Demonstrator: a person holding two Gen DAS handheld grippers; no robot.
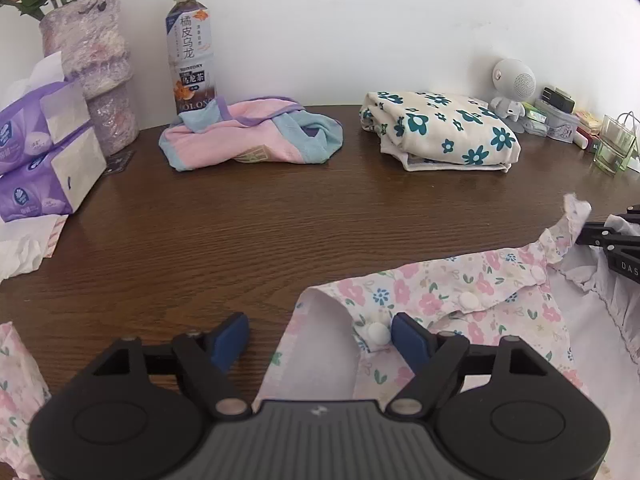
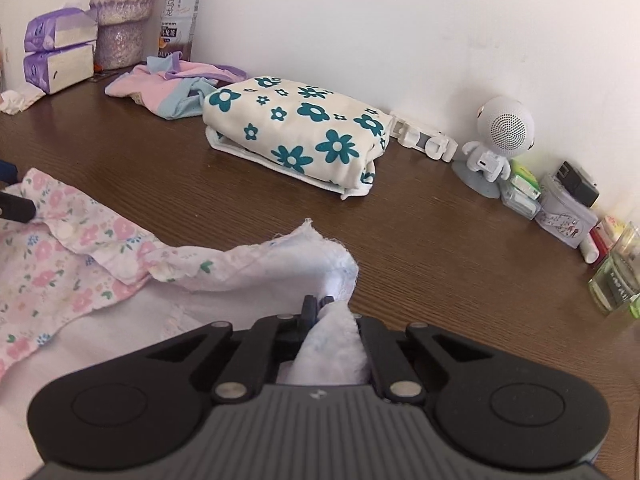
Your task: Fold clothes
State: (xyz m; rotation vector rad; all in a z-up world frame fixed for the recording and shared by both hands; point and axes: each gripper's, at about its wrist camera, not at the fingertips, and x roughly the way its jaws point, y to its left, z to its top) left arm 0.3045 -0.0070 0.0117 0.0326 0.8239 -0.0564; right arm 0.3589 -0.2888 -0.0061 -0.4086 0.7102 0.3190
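A pink floral garment (image 1: 440, 296) with white snap buttons lies on the brown table near me. My left gripper (image 1: 320, 336) is open, its blue pads astride the garment's left collar edge; the right pad (image 1: 408, 340) touches the cloth. My right gripper (image 2: 324, 308) is shut on the garment's right frilled edge (image 2: 336, 340), which bunches up between the fingers. The garment also shows in the right wrist view (image 2: 80, 248). The right gripper shows at the right edge of the left wrist view (image 1: 612, 240).
A folded cream cloth with teal flowers (image 1: 440, 132) and a crumpled pink-and-blue garment (image 1: 248, 136) lie at the back. A tea bottle (image 1: 192, 48), vase (image 1: 92, 64) and tissue packs (image 1: 44, 148) stand at the left. A small robot speaker (image 2: 496, 140) and small boxes (image 2: 560, 204) sit at the right.
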